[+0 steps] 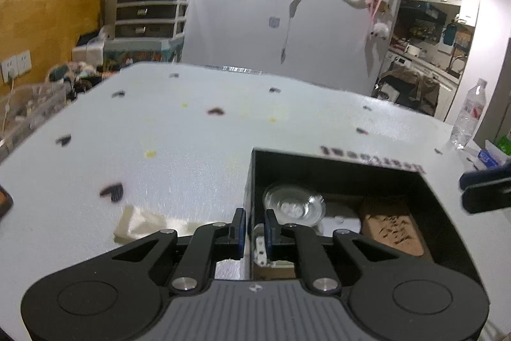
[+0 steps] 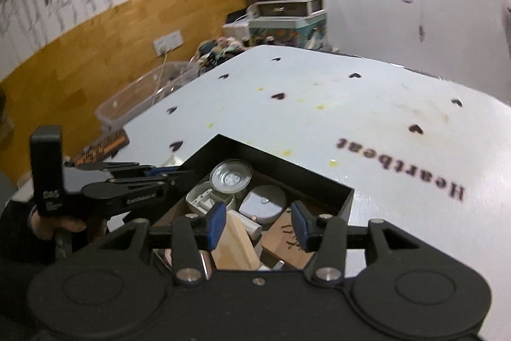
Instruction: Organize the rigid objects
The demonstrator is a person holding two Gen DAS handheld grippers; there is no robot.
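Now both grippers hover over the black box [image 2: 346, 197]: left gripper [image 1: 255, 224] clamps its wall (right gripper [image 2: 255, 222] spread).

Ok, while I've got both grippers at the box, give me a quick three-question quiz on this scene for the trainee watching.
1. True or false: the right gripper has its fingers closed on an object.
2. The left gripper has its fingers either side of: A) a side wall of the black box; B) a water bottle; C) a storage drawer.
3. Fill in: the word printed on the white table beside the box is ____.

Key: 1 false, its fingers are apart and empty above the box; 2 A; 3 Heartbeat.
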